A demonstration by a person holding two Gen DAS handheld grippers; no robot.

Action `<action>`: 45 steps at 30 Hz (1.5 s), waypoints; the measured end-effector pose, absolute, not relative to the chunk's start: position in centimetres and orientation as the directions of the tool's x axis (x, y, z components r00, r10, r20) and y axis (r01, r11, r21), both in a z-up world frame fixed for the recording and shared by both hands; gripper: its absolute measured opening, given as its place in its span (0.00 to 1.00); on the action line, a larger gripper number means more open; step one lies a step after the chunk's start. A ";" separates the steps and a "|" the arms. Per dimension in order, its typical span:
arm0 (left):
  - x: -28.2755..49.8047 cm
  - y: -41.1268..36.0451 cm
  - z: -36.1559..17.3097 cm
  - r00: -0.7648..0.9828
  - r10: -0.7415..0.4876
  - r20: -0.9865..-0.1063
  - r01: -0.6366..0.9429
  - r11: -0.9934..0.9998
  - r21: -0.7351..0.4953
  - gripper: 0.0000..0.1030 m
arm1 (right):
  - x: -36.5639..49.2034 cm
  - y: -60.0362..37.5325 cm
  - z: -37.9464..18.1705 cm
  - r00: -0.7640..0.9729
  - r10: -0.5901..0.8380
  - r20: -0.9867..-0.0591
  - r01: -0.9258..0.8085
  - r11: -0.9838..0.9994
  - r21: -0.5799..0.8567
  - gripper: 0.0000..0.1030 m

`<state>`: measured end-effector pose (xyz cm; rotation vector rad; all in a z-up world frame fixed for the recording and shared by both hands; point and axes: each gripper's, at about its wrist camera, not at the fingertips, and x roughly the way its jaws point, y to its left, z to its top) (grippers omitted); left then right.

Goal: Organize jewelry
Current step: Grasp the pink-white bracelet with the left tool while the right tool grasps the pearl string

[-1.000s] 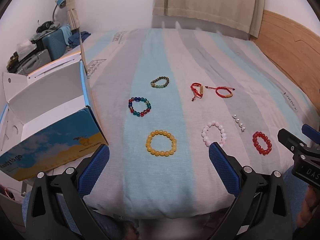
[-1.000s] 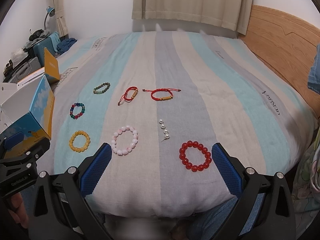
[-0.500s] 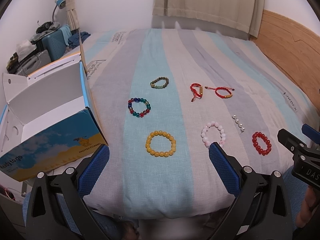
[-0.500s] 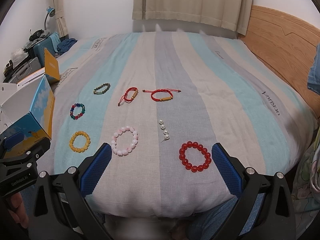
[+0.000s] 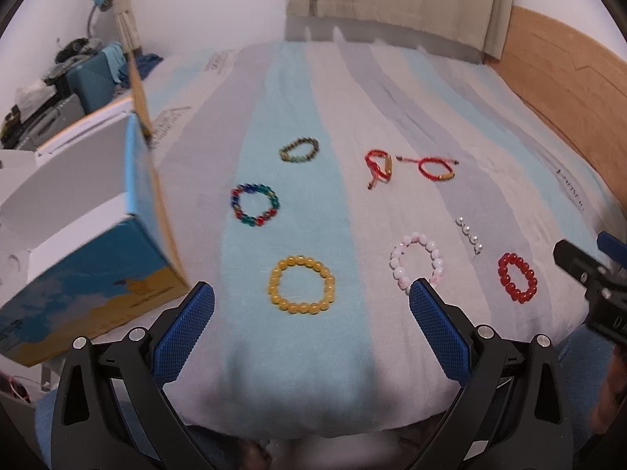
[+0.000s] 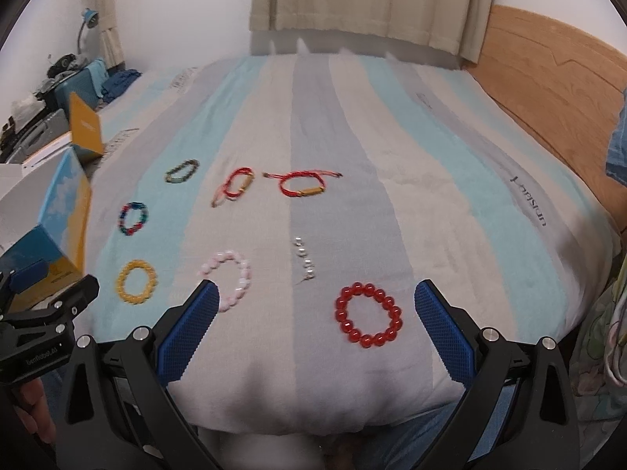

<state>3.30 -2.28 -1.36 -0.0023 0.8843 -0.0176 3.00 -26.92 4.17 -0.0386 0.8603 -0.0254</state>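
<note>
Jaws of both grippers stand wide and hold nothing: the left gripper [image 5: 311,305] hangs over the near edge of a bed [image 5: 352,90], with a yellow bead bracelet [image 5: 301,284] between its blue fingers; the right gripper [image 6: 313,305] hangs above a red bead bracelet [image 6: 369,315]. The bed wears a cover striped in pale blue, grey and cream, with a wooden headboard [image 6: 548,62] on the right and beige curtains [image 6: 372,0] behind. Spread apart on the cover lie a pink bead bracelet [image 6: 229,280], a multicoloured bead bracelet [image 5: 254,205], a dark green bead bracelet [image 5: 299,149], two red cord bracelets [image 6: 270,186] and a short string of pearls [image 6: 305,260]. An open blue and yellow cardboard box [image 5: 78,243] stands at the bed's left edge; nothing shows inside it. Luggage [image 6: 78,82] clutters the far left corner. Most of the far bed lies bare.
</note>
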 end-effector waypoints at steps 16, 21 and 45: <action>13.0 -12.5 -10.7 0.488 -0.126 -0.864 0.189 0.981 -0.036 0.94 | 12.2 -34.5 -5.1 0.453 -0.065 -0.889 0.033 0.998 -0.056 0.88; 14.2 -13.3 -12.1 0.489 -0.113 -0.865 0.208 0.978 -0.010 0.94 | 13.5 -33.1 -6.6 0.434 0.015 -0.901 -0.068 0.998 -0.016 0.86; 13.5 -12.4 -10.7 0.477 -0.103 -0.873 0.225 0.974 0.008 0.20 | 15.4 -29.2 -7.8 0.344 0.125 -0.931 -0.189 0.980 0.062 0.10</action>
